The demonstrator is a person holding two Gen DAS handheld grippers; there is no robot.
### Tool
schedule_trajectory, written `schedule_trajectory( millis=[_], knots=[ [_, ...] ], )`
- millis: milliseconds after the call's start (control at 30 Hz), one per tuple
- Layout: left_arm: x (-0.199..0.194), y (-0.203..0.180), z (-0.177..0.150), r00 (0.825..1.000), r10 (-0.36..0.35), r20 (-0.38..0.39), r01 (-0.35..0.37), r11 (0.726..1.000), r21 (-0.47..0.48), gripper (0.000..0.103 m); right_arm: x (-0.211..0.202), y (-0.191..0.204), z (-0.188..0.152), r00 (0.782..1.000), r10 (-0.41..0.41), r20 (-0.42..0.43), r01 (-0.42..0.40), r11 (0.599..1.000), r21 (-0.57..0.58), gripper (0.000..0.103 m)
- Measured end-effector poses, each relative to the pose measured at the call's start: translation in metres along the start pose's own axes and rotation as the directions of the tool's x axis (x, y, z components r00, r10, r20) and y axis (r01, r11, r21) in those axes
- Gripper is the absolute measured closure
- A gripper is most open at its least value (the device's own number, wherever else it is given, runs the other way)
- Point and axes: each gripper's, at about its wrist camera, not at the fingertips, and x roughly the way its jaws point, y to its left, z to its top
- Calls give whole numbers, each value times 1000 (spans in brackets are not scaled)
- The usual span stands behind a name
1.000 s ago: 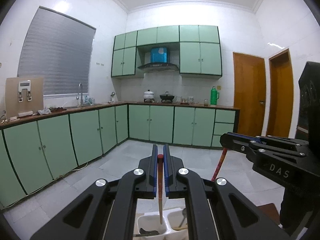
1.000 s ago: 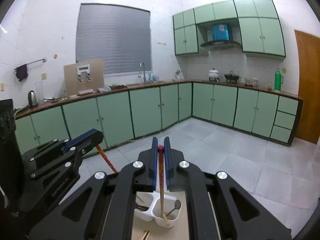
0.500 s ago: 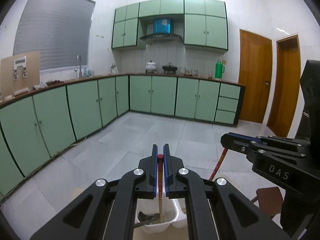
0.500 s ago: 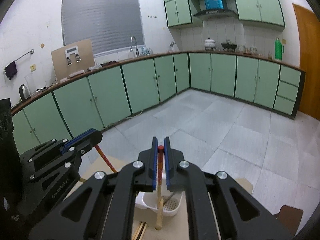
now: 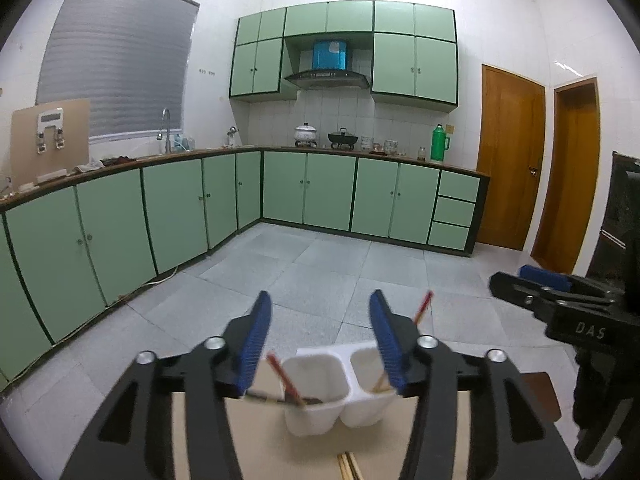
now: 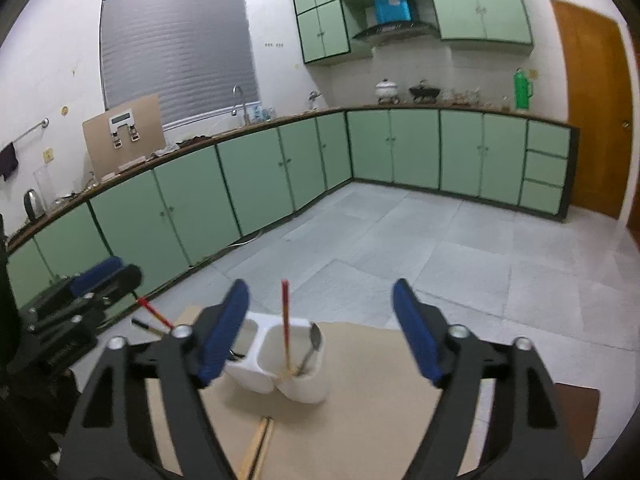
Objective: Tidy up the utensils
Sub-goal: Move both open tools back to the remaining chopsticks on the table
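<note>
Two handheld grippers hover side by side over a tan board-topped counter in a kitchen with pale green cabinets and a grey tiled floor.

The left gripper has its blue-padded jaws standing apart, having just been opening, with nothing pressed between the pads. Below and between them sits a white two-compartment utensil holder, close to the counter's far edge. A red-tipped chopstick leans tilted in the holder's left compartment, its red end pointing up and to the left, free of the pads.

The right gripper also has its jaws spread wide, having just been opening, and holds nothing. In its view a second red-tipped chopstick stands nearly upright in the holder's right compartment, beside a metal spoon that leans against the same compartment's rim. The pads are clear of this chopstick on both sides.

On the counter, nearer the cameras than the holder, lie more wooden chopsticks in a loose pair, only partly seen between the gripper arms.

Each gripper shows at the edge of the other's view: the right one at the far right of the left camera, the left one at the far left of the right camera
</note>
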Motion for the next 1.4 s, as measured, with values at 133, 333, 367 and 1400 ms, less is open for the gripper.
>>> schedule_trajectory(
  millis=[133,333,367,1400],
  knots=[
    [-34,-4,-24,1000,7,-9,-7,1000,-2,35,-31,0,-32,1000,-4,2,4,1000,-16,14],
    [-66,-5,-86,993,0,-117,-4,999,-37,28,-59,8,-98,997,20,-72,-20,1000,1,10],
    [-70,-5,-101,990,3,-140,-9,999,-38,27,-61,11,-113,995,16,-94,-16,1000,1,10],
    [-92,23,-233,913,90,-398,-106,994,-18,26,-38,89,-287,911,11,-411,-48,996,-79,40]
  ],
)
